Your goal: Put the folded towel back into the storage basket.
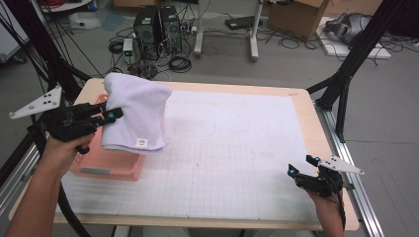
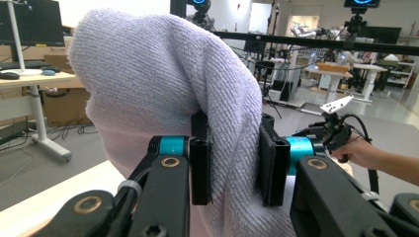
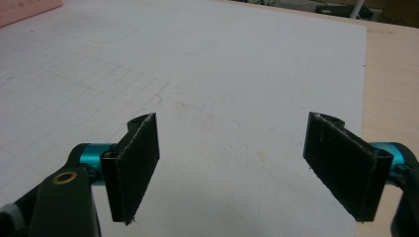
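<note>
Above the pink basket (image 1: 111,168), left hand-held gripper (image 2: 232,170) clamped on towel (image 2: 163,84) (label (image 1: 142,142) underneath).

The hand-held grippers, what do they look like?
Each hand-held gripper, left and right, is black with bright blue rings behind two flat black jaws. A grey three-cornered plate with dark dots tops each. Brass-coloured pins dot the arms. The person's forearms are bare, no sleeves.

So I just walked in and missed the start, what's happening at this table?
A person is working with a gripper in each hand. The left gripper has pinched a white towel and holds it up over a pink basket at the table's left edge. The right gripper sits open and empty above the white mat, near the table's right edge.
</note>
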A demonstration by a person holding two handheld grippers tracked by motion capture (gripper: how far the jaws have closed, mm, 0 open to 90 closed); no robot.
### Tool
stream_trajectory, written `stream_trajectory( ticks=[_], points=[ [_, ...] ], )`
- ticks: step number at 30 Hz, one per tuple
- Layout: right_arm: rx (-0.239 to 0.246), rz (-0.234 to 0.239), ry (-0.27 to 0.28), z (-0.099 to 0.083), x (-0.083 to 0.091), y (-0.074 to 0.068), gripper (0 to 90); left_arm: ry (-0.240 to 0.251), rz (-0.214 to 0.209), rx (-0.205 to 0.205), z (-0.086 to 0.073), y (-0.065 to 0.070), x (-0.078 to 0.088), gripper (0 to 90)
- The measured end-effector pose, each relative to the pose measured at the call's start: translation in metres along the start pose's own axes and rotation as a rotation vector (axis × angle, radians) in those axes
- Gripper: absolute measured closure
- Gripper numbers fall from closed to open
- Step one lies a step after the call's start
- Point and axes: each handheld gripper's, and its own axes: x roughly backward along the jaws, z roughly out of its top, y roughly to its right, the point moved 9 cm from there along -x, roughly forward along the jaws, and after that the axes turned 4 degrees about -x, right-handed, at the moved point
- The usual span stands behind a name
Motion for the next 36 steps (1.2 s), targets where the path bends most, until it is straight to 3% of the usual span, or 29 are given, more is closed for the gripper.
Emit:
stream_trajectory(
  ticks=[8,12,16,22,29,34,36],
  points=[
    [0.001,-0.015,-0.006,-0.001,0.0,0.0,20.6,-0.011,0.031,0.018,-0.013,-0.022,0.024,71.6],
    [0.003,-0.017,-0.007,-0.001,0.0,-0.002,20.5,-0.047,0.066,0.051,-0.029,-0.038,0.034,71.5],
    [0.006,-0.017,-0.016,-0.002,-0.001,-0.004,20.5,-0.091,0.115,0.111,-0.049,-0.056,0.044,71.1],
    [0.018,-0.014,-0.023,-0.003,-0.003,-0.008,20.6,-0.22,0.203,0.193,-0.085,-0.075,0.051,69.9],
    [0.017,-0.011,-0.022,-0.003,-0.003,-0.008,20.6,-0.374,0.291,0.218,-0.111,-0.086,0.048,68.9],
    [0.018,-0.013,-0.019,-0.002,-0.001,-0.008,20.6,-0.524,0.385,0.227,-0.134,-0.094,0.044,67.1],
    [0.017,-0.012,-0.018,-0.002,-0.001,-0.008,20.6,-0.539,0.41,0.248,-0.138,-0.097,0.043,66.0]
  ],
)
